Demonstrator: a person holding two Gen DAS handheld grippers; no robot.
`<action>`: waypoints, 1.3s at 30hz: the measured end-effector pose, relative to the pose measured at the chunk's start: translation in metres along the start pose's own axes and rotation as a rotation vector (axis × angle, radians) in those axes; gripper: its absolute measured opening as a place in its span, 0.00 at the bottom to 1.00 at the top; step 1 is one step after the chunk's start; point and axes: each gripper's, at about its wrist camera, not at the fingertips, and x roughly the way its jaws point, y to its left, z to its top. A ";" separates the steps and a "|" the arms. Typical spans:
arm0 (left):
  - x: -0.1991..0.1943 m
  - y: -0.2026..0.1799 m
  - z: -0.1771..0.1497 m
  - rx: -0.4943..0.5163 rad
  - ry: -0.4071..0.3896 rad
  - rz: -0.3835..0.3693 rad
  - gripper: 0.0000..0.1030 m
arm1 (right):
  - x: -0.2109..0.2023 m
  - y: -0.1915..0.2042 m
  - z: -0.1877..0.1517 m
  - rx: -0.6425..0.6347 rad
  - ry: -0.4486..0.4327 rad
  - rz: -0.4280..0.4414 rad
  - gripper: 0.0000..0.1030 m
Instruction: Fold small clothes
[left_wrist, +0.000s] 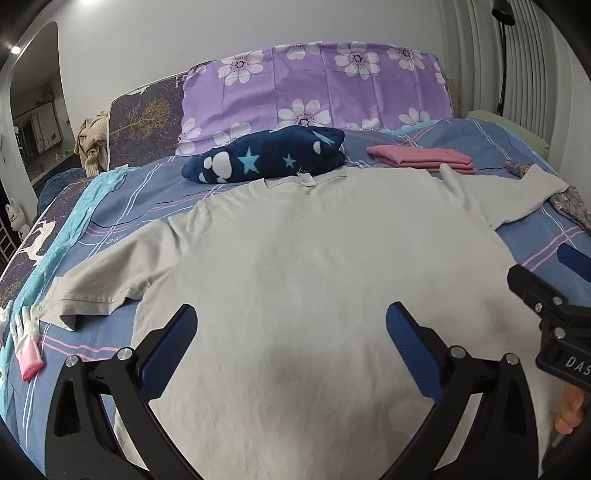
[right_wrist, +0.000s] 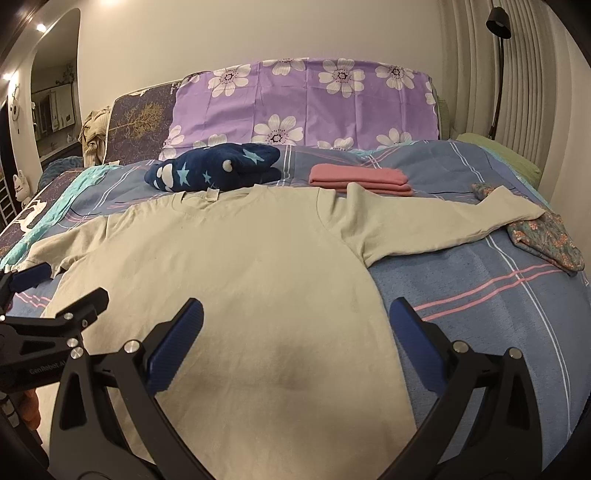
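A pale T-shirt (left_wrist: 295, 266) lies spread flat on the bed (left_wrist: 535, 243), collar toward the pillows and both sleeves stretched out to the sides. The bed's cover is blue with pink and white stripes.

The left gripper (left_wrist: 291, 328) hovers over the lower middle of the shirt with its blue-padded fingers (left_wrist: 170, 343) spread wide — nothing is between them. The right gripper (right_wrist: 295, 325) hangs over the shirt's right edge, its fingers (right_wrist: 417, 343) spread wide too, one above the cloth and the other above bare bedcover. Each gripper shows at the edge of the other's view, so the two sit side by side, near each other but apart.

Beyond the collar lies a dark blue bundle with stars (left_wrist: 266, 158), touching or just overlapping the neckline. To its right a folded pink garment (left_wrist: 421, 157) lies near the right shoulder; the sleeve's upper edge crosses in front of it. The tip of the right sleeve rests on a flowered cloth (right_wrist: 546, 240). At the head of the bed stands a purple pillow with white flowers (left_wrist: 317, 88). Just beyond the left sleeve's cuff, at the bed's left edge, lies a white and pink glove (left_wrist: 26, 343).
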 end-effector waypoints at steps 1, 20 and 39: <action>0.000 0.000 0.000 0.002 0.001 0.004 0.99 | -0.001 0.000 0.000 -0.001 -0.002 -0.002 0.98; -0.029 0.002 -0.007 0.000 -0.092 -0.025 0.99 | -0.018 0.006 -0.002 -0.012 -0.019 -0.006 0.98; -0.030 0.008 -0.009 -0.033 -0.124 -0.020 0.99 | -0.010 0.005 -0.003 -0.006 0.005 -0.012 0.98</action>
